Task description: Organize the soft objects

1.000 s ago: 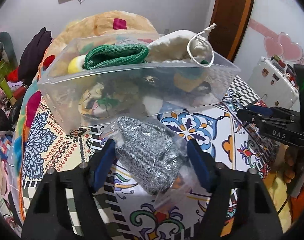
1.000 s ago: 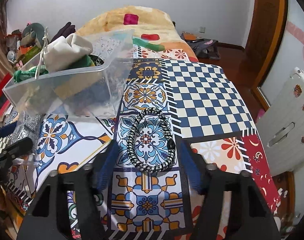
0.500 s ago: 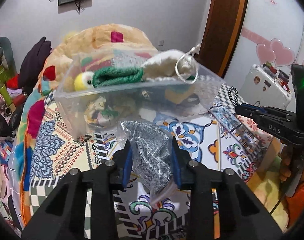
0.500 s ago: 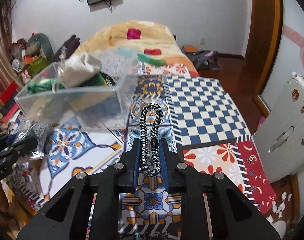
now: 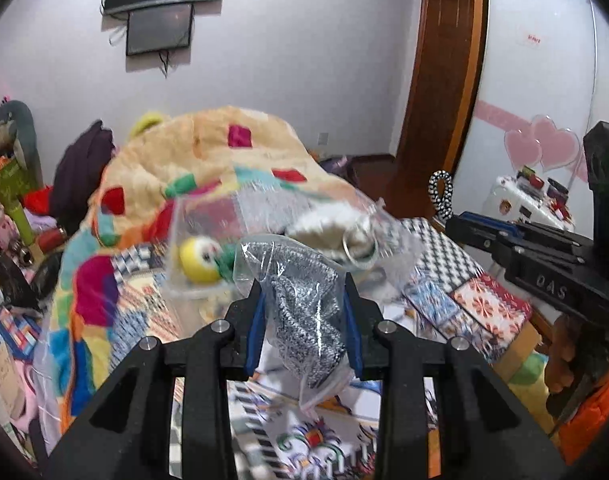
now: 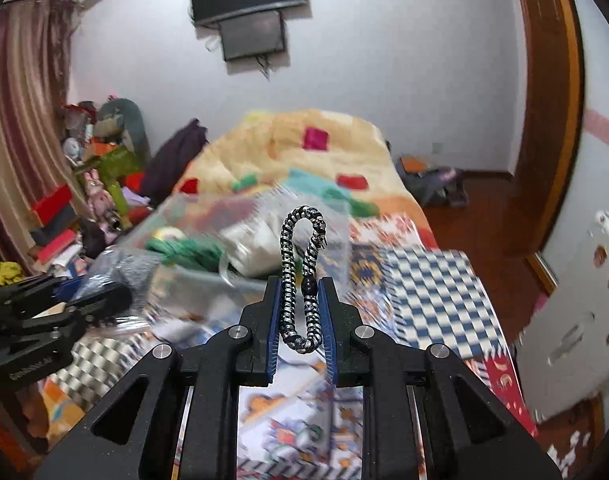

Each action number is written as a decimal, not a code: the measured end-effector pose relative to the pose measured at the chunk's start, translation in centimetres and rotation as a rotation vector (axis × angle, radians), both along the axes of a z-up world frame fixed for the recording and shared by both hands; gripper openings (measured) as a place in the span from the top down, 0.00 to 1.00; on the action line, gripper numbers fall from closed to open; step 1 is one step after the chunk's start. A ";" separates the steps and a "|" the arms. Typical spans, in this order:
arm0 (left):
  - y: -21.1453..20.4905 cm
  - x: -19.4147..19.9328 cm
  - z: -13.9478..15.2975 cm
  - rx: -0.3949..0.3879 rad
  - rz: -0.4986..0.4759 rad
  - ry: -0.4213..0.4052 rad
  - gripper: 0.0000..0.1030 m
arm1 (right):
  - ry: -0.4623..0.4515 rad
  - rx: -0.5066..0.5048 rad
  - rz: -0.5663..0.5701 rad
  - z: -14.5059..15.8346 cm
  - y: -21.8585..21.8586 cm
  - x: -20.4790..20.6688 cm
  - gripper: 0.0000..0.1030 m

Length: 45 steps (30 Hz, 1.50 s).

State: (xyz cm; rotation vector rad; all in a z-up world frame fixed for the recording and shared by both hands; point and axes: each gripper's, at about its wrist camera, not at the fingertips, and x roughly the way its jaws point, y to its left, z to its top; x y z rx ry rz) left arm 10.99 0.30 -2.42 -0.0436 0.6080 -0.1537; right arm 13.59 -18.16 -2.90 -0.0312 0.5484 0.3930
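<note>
Mid-task: clear bin (image 5: 400, 240), frame centre, already holds several soft items. Left gripper (image 5: 304, 324) clamped on bagged grey knit (image 5: 308, 312); right gripper (image 6: 300, 312) pinched shut on braided cord loop (image 6: 302, 276), centre frame. Both not yet binned. Bin contents motion-blurred, probably a green knit and white pouch.

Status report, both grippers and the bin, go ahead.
Left gripper shut on bagged silver knit. Right gripper shut on braided cord loop. Clear bin ahead, already piled high.
</note>
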 end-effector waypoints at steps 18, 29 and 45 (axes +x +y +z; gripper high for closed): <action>3.4 6.5 0.7 0.018 0.060 0.003 0.67 | -0.020 -0.026 0.102 0.1 7.3 5.6 0.84; 3.2 9.9 -3.4 0.040 0.052 0.128 0.67 | 0.086 -0.071 0.129 -2.7 8.4 7.7 0.81; 3.6 7.1 -0.7 0.021 0.048 0.060 0.51 | 0.017 -0.093 0.142 -0.5 7.4 5.5 0.53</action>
